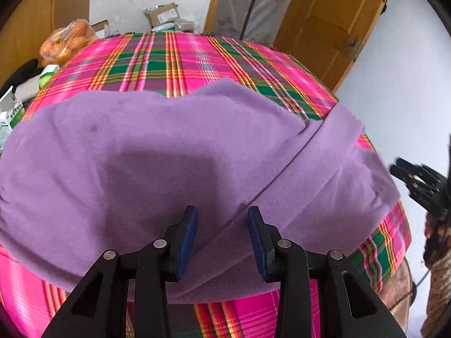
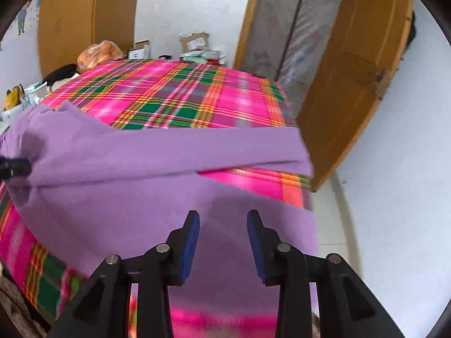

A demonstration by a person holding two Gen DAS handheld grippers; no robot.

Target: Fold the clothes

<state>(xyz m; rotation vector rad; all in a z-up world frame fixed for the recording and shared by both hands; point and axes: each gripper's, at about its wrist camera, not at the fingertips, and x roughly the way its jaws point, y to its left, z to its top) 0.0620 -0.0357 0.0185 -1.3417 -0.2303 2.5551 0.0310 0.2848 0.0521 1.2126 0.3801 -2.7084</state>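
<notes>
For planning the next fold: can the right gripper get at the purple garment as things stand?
Probably yes: the right gripper is open just above the purple garment, and nothing lies between them.

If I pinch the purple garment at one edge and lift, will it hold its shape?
Probably not: the purple garment lies limp with soft wrinkles, so it should droop. Its fuzzy surface likely grips the plaid cloth, dragging rather than sliding.

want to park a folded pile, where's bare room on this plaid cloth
The far half of the plaid cloth, beyond the purple garment, lies bare. The left edge is crowded: orange bag, boxes, clutter.
</notes>
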